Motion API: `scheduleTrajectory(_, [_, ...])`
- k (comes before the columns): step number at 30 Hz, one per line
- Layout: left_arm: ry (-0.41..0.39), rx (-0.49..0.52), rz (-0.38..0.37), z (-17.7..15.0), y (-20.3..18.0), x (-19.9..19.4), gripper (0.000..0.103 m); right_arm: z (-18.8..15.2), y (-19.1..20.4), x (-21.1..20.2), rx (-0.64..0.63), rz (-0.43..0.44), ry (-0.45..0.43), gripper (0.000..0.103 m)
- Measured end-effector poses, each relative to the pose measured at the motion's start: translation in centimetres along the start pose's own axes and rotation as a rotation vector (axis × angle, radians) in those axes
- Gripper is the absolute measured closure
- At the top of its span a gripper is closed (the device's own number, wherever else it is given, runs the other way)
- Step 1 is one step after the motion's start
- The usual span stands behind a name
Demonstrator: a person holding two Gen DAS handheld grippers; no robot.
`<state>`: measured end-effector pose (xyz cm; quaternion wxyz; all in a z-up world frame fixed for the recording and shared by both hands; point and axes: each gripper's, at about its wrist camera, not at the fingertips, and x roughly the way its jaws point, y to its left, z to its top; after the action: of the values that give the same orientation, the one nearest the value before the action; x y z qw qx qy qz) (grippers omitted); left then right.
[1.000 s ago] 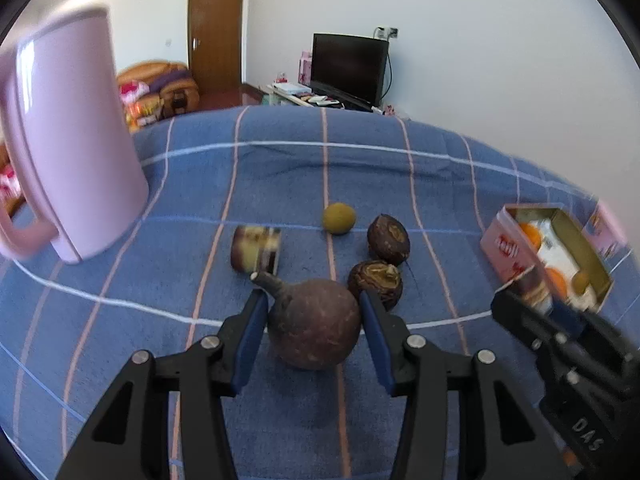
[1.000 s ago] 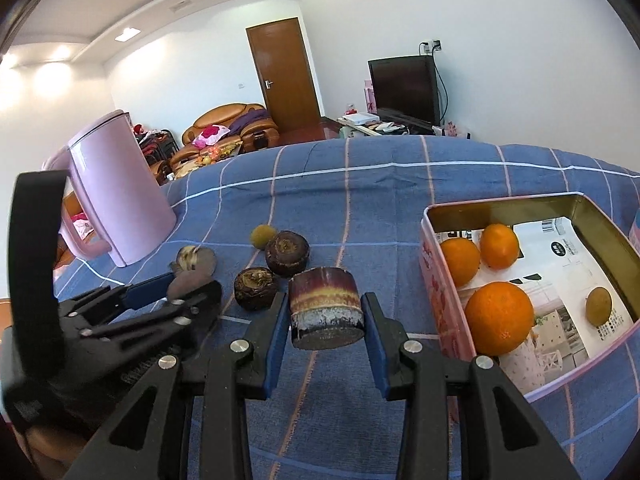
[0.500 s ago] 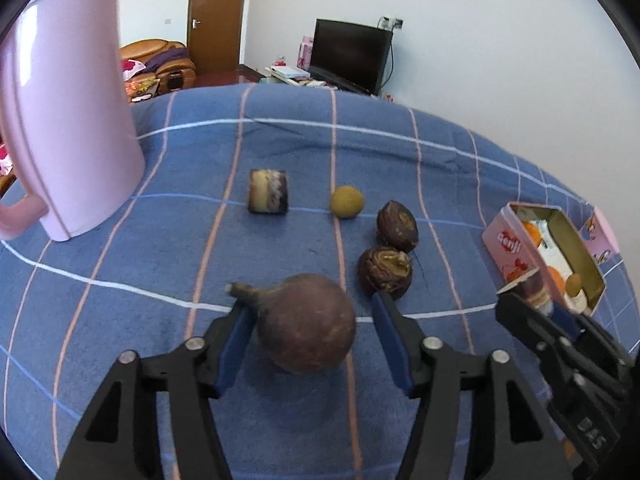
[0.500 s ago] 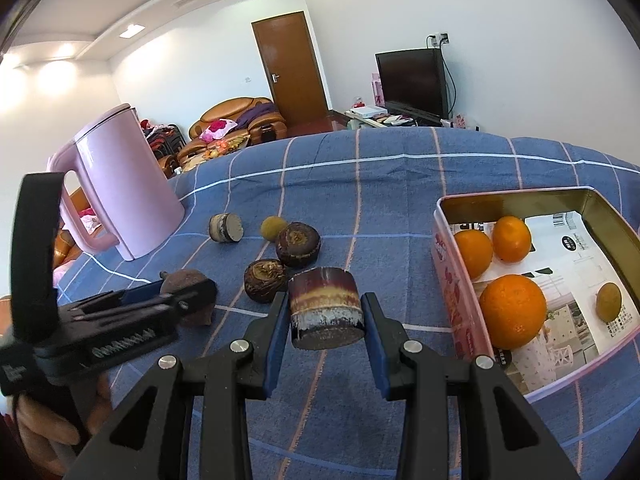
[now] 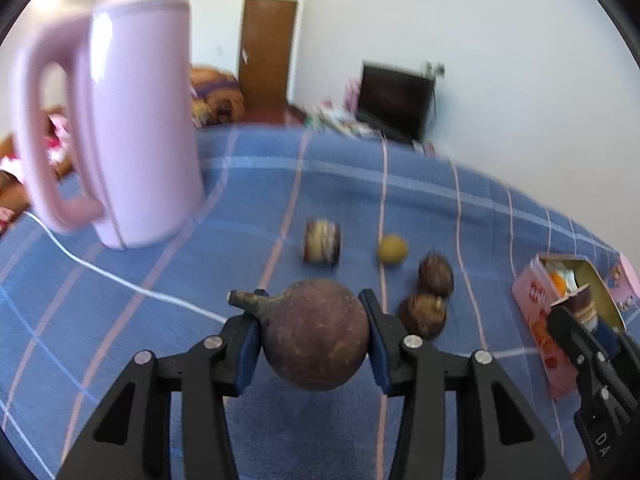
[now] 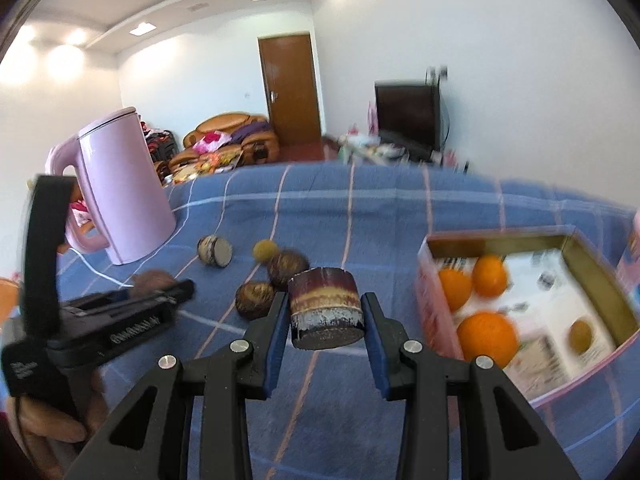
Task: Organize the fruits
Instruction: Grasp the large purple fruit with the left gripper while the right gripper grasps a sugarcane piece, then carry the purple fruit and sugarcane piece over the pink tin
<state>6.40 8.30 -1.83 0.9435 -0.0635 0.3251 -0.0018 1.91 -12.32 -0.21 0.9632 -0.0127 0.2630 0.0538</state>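
Observation:
My left gripper (image 5: 312,328) is shut on a large round brown fruit with a stem (image 5: 316,332), held above the blue checked cloth (image 5: 160,340). My right gripper (image 6: 325,316) is shut on a cut cylindrical brown chunk (image 6: 325,306), left of the pink box (image 6: 430,308). The box holds three oranges (image 6: 486,336) and a small brown fruit (image 6: 580,336). On the cloth lie another cut chunk (image 5: 322,242), a small yellow fruit (image 5: 393,250) and two dark round fruits (image 5: 435,276).
A tall pink kettle (image 5: 132,128) stands at the left on the cloth, with a white cord (image 5: 120,278) running from it. The pink box also shows in the left wrist view (image 5: 536,308) at the right. A sofa, door and TV lie beyond the table.
My left gripper closed on the large brown fruit and lifted it, swinging left toward the kettle. My right gripper still holds the chunk and shifted slightly; the view is blurred by motion.

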Motion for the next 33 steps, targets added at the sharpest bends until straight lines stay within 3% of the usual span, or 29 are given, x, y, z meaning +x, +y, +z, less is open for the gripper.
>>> scheduleTrajectory(3, [-0.085, 0.038, 0.039, 0.1, -1.0, -1.3, 0.055, 0.2, 0.9, -1.1, -0.087, -0.085, -0.083, 0.064])
scheduleTrajectory(6, [-0.111, 0.048, 0.058, -0.1, -1.7, -2.0, 0.055, 0.3, 1.4, -1.1, -0.12, -0.099, -0.095, 0.064])
scheduleTrajectory(20, [-0.144, 0.018, 0.09, -1.6, -2.3, -3.8, 0.055, 0.0, 1.1, -1.9, -0.091, -0.094, -0.112, 0.064])
scheduleTrajectory(33, [-0.169, 0.085, 0.088, -2.5, -5.0, -5.0, 0.055, -0.7, -1.0, -2.9, -0.045, -0.085, -0.091, 0.064])
